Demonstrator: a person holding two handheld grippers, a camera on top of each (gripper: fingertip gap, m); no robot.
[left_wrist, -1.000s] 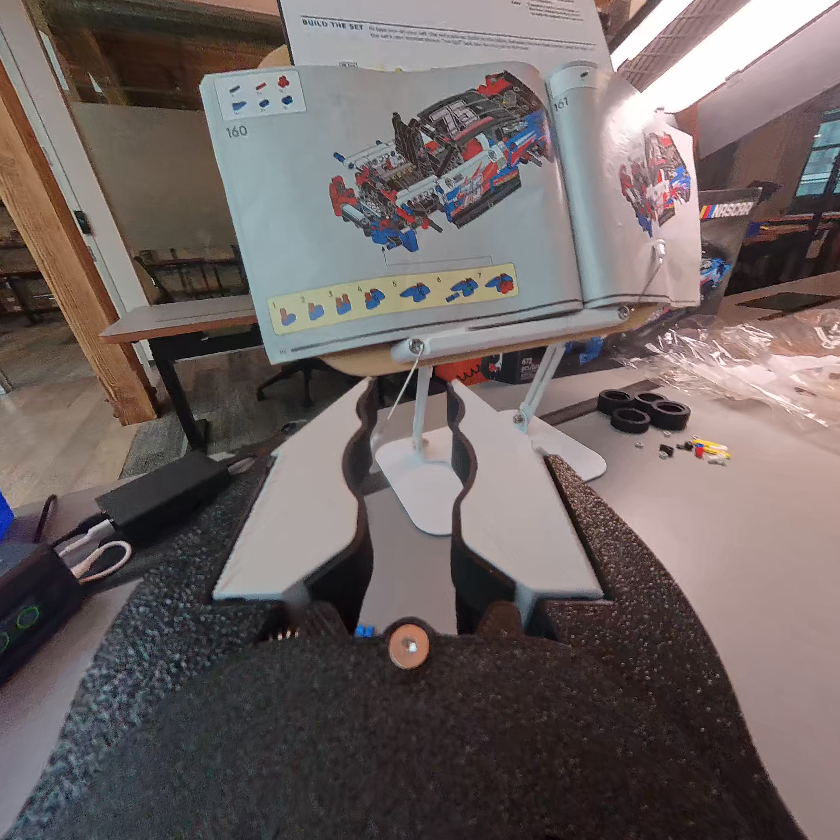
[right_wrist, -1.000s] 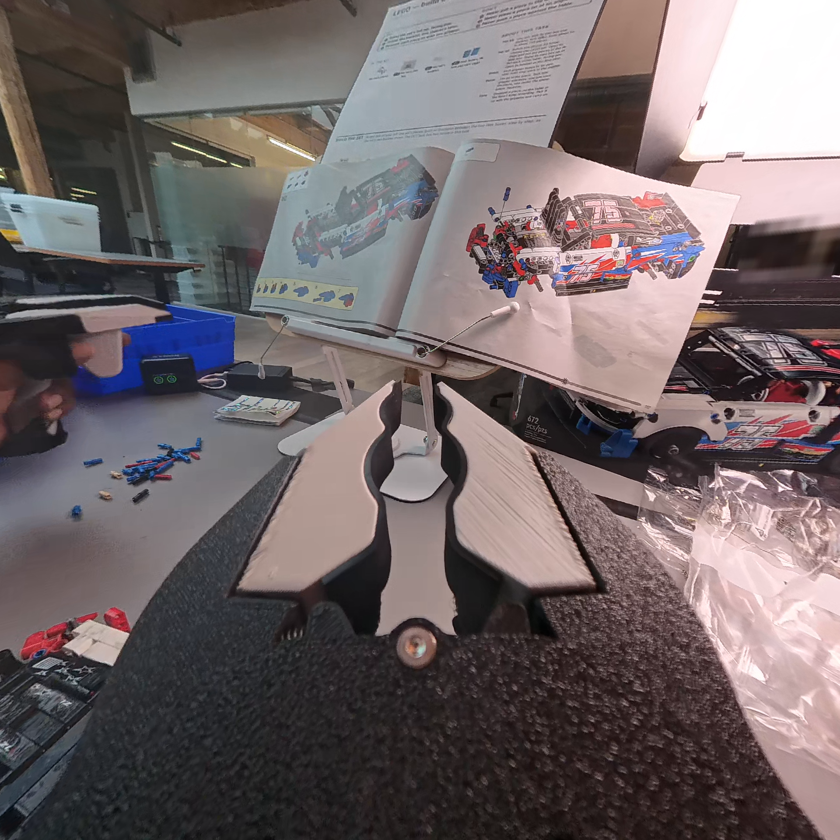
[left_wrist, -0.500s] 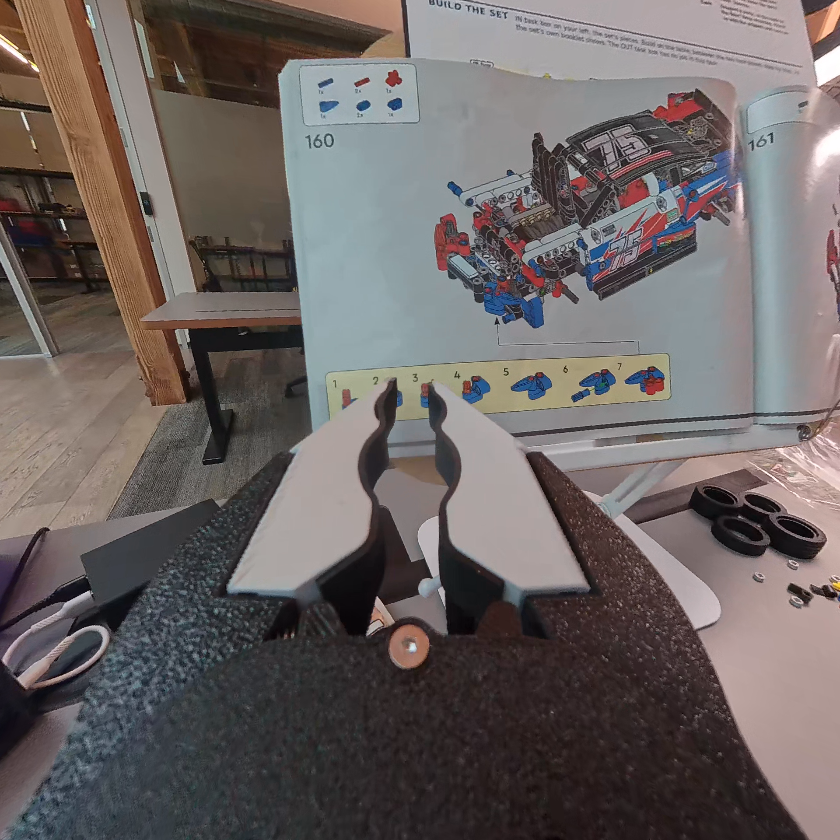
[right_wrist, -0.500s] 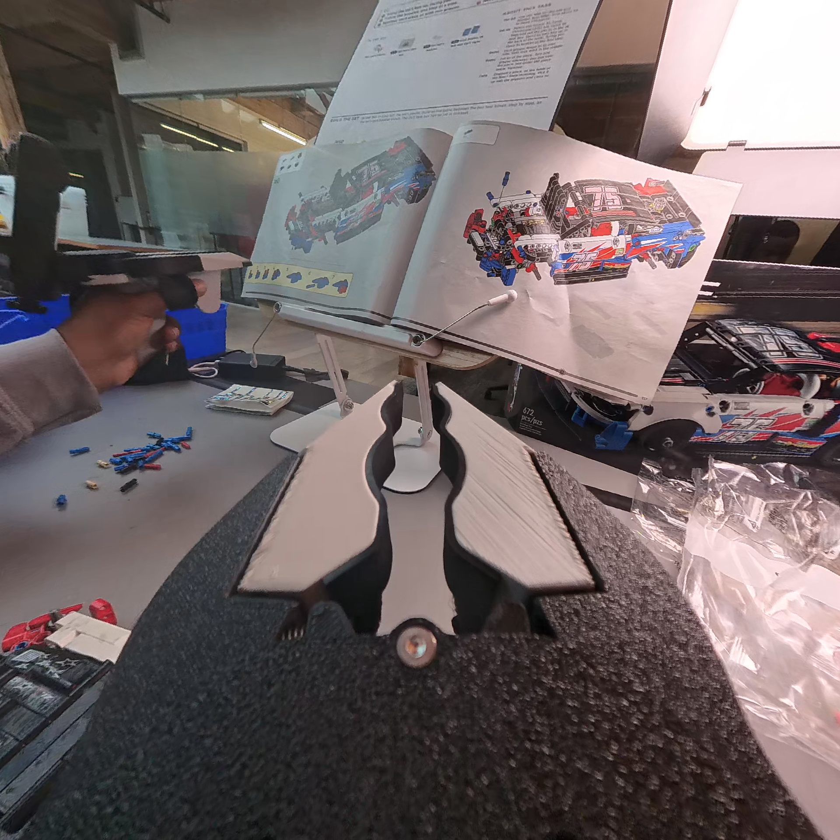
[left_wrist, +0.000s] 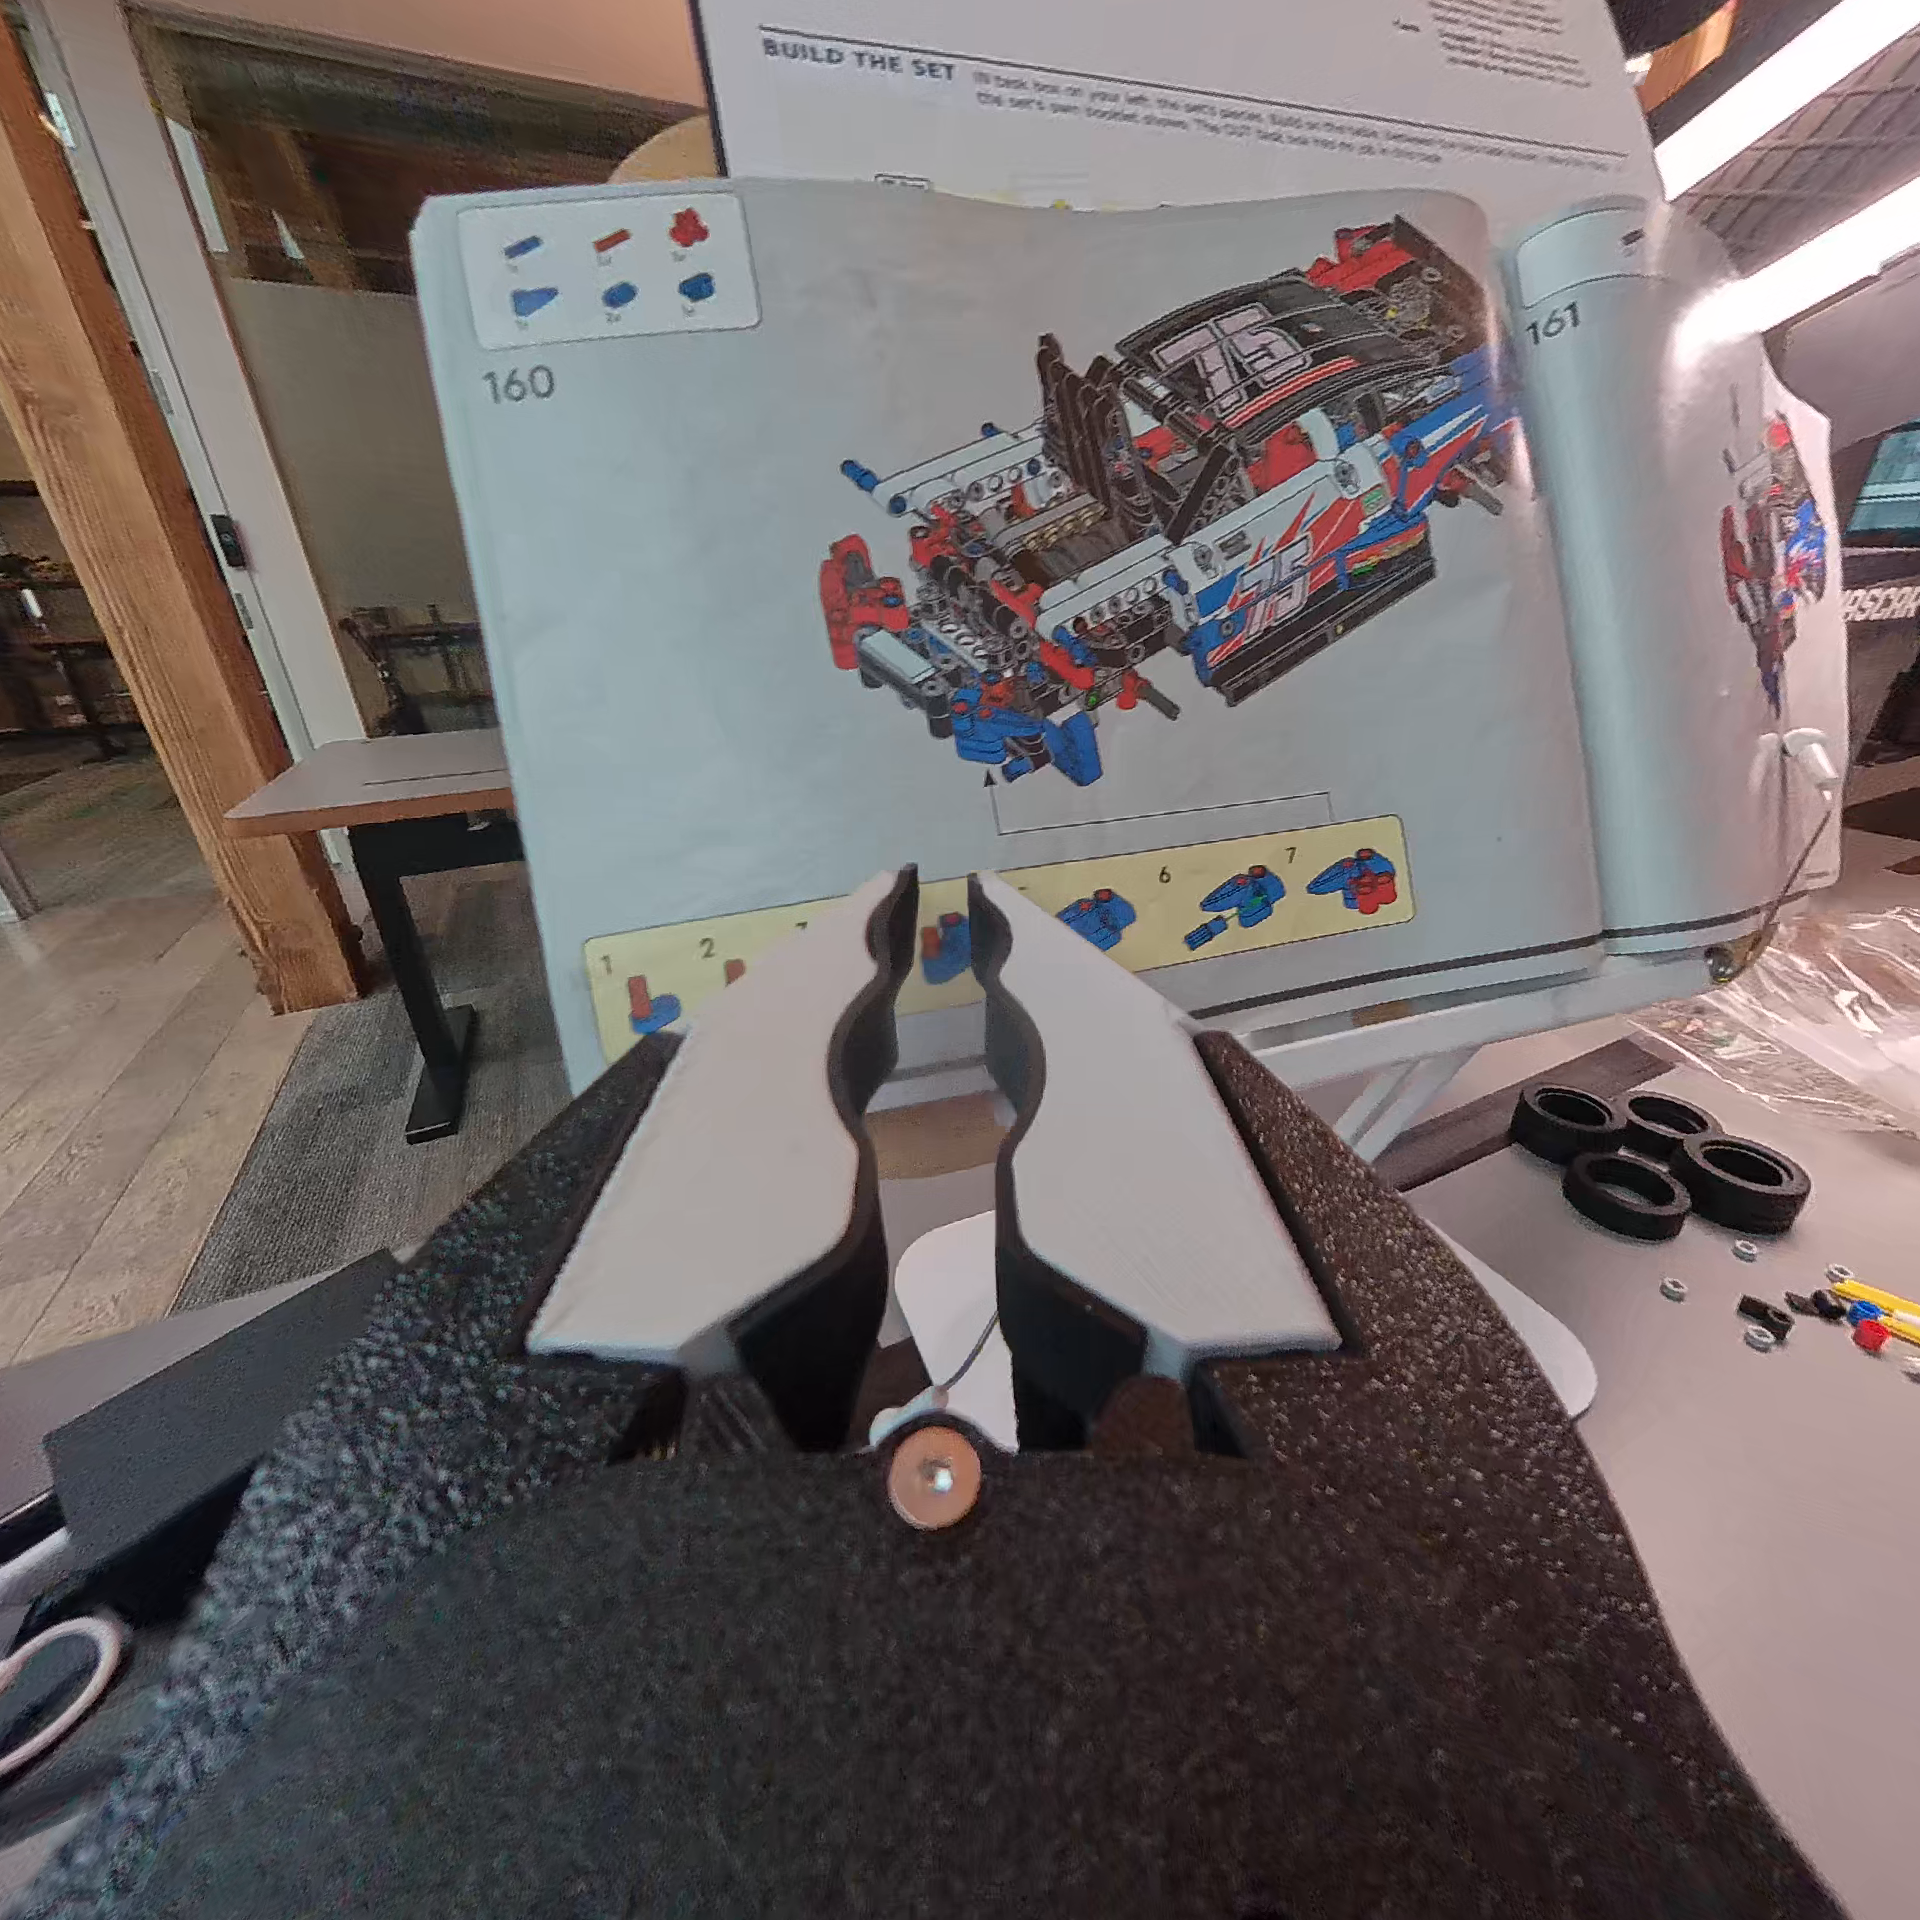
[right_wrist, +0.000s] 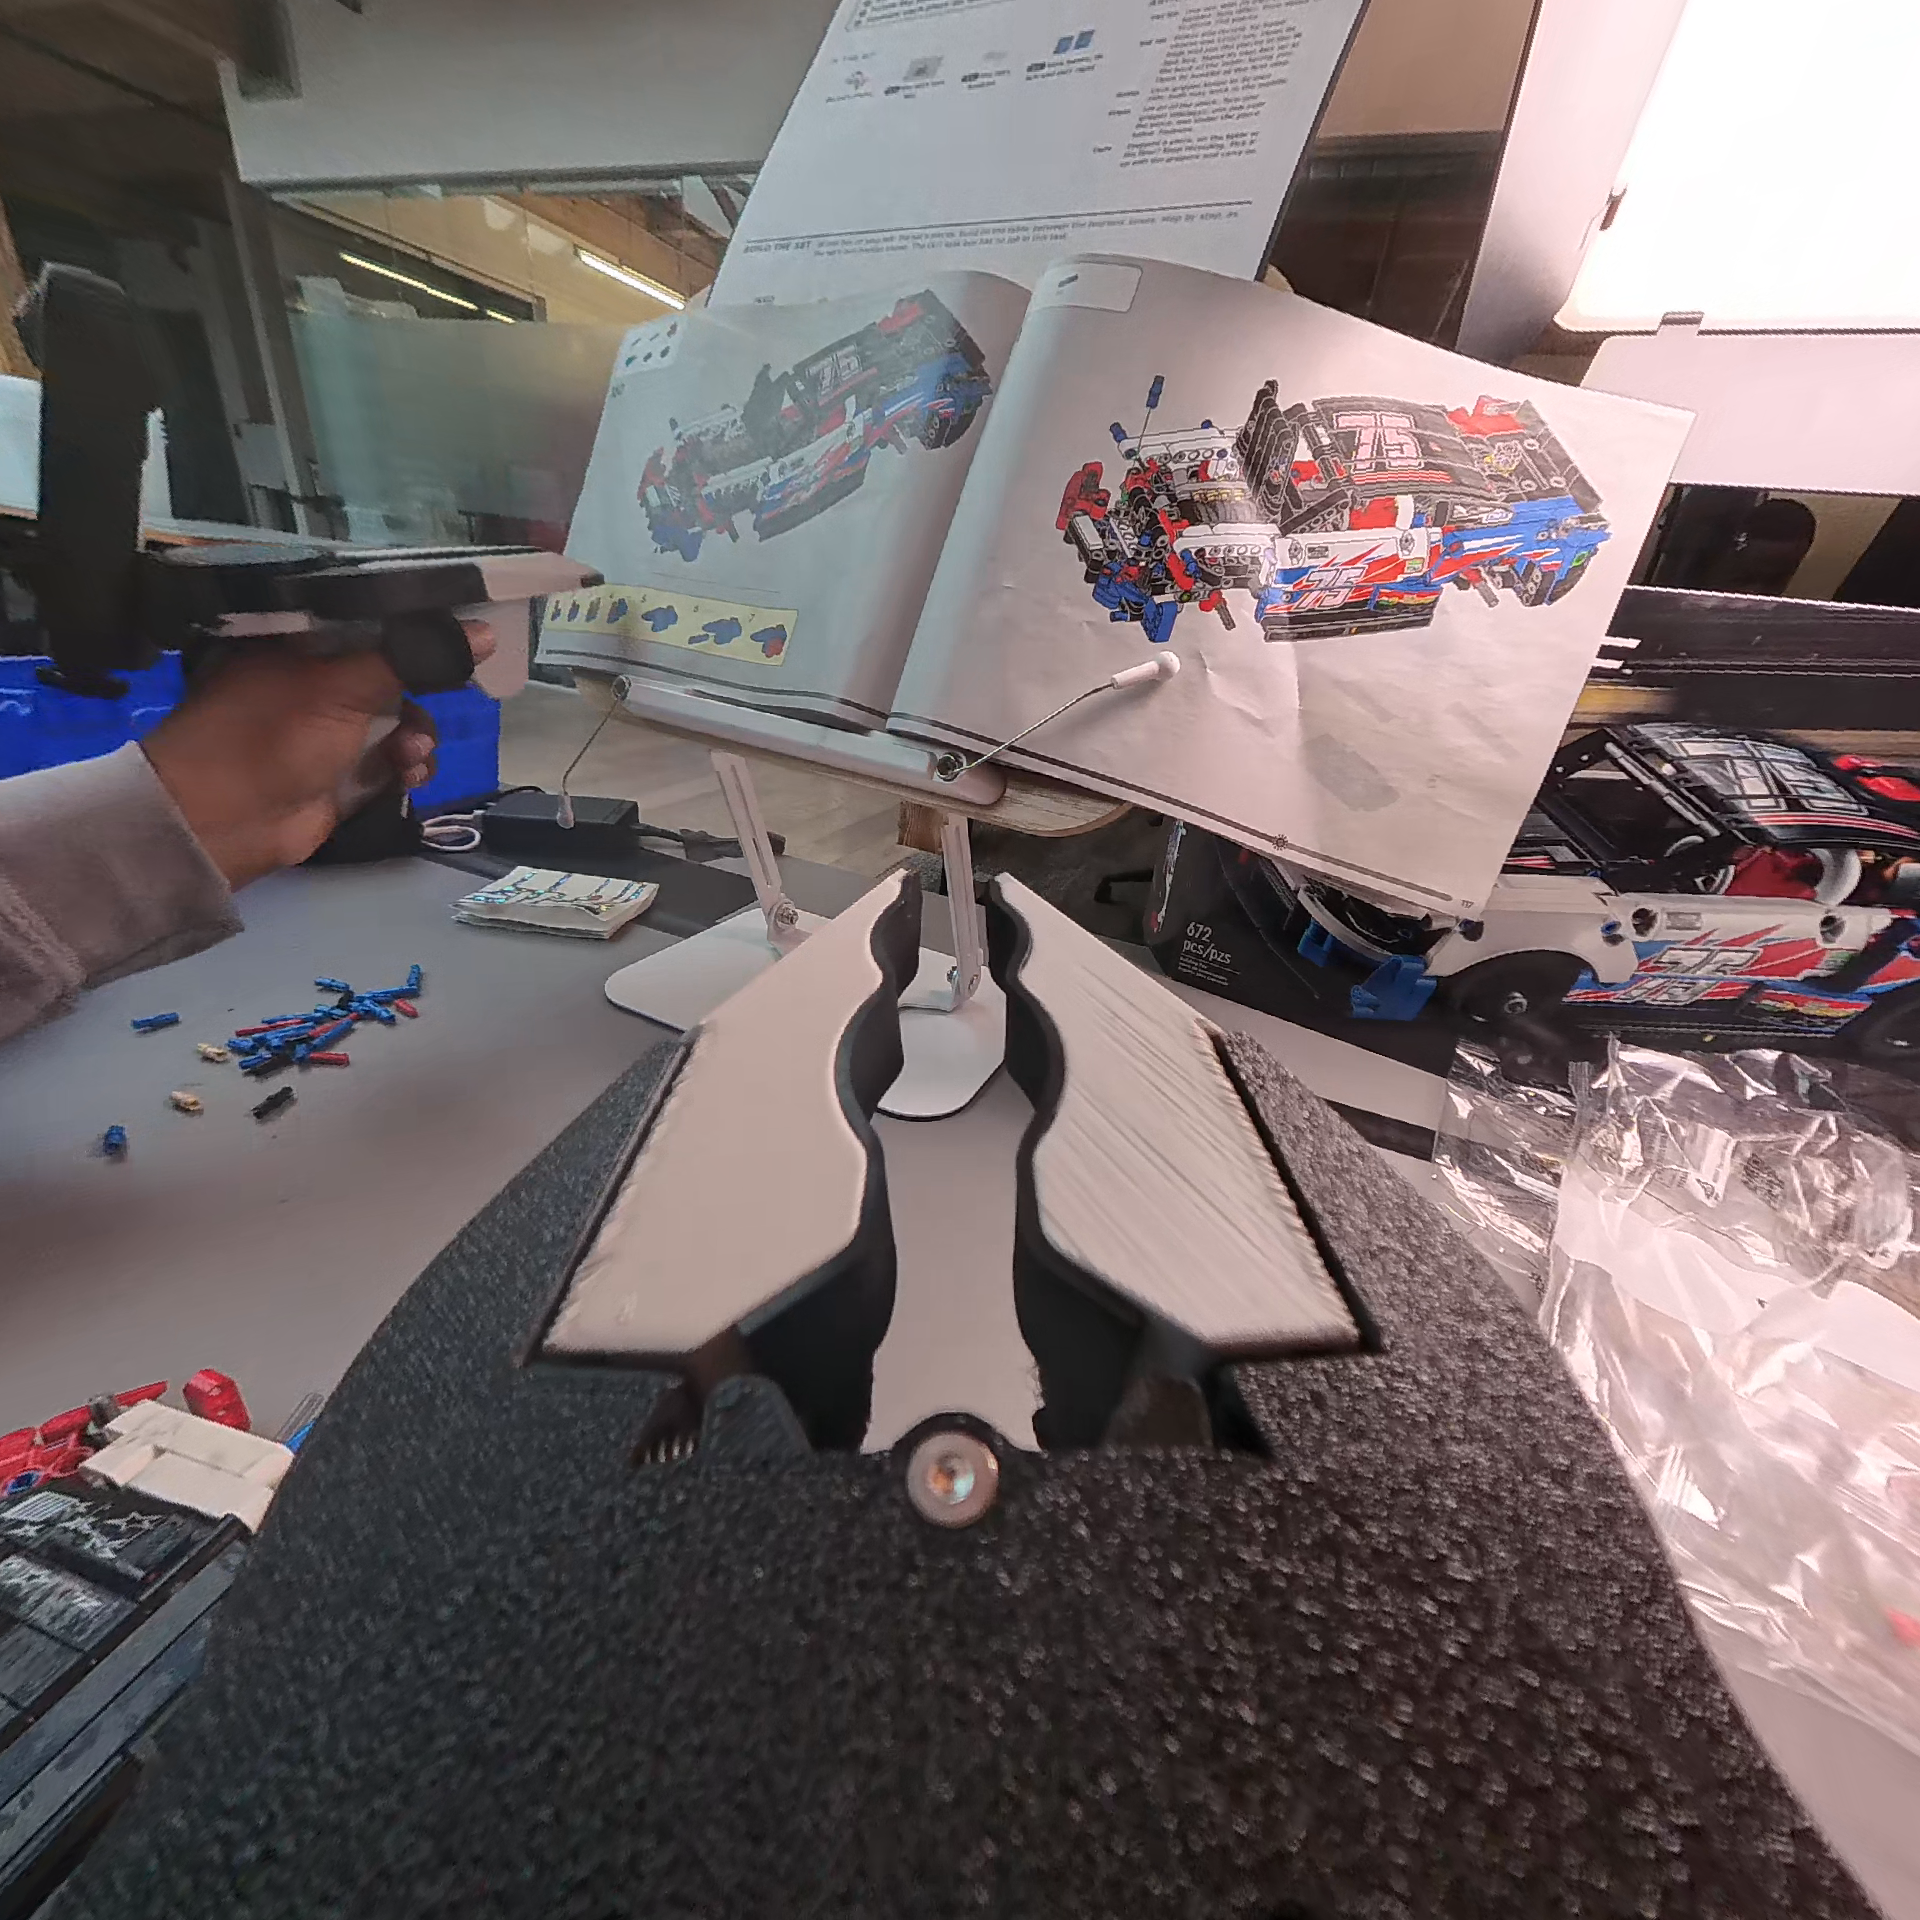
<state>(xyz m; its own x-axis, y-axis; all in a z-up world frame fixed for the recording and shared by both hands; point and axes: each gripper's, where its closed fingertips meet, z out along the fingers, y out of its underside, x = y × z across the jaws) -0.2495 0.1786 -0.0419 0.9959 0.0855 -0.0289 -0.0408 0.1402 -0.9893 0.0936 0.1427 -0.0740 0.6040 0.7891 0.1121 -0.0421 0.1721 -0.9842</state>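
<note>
An open instruction booklet (left_wrist: 1039, 582) stands on a white book stand (left_wrist: 1538, 1351). My left gripper (left_wrist: 940, 883) is raised in front of the yellow strip at the bottom of the booklet's left page. Its jaws are a narrow gap apart with nothing between them. In the right wrist view the left gripper (right_wrist: 561, 582), held by a hand (right_wrist: 281, 748), reaches the lower left corner of the booklet (right_wrist: 1039, 520); I cannot tell if it touches it. My right gripper (right_wrist: 951, 894) hovers low before the stand's base (right_wrist: 935, 1081), its jaws narrowly apart and empty.
Several black tyres (left_wrist: 1662, 1153) and small loose parts (left_wrist: 1829, 1314) lie to the right of the stand. Blue pins (right_wrist: 312, 1029), a sticker sheet (right_wrist: 556, 899) and a partly built model (right_wrist: 125, 1475) lie at the left. The printed car box (right_wrist: 1662, 935) and crumpled plastic bags (right_wrist: 1714, 1299) are at the right. The tips of one gripper are about 35 centimetres away from the tips of the other.
My left gripper has risen and moved toward the booklet's left page, and its jaws have narrowed. My right gripper has stayed almost still.
</note>
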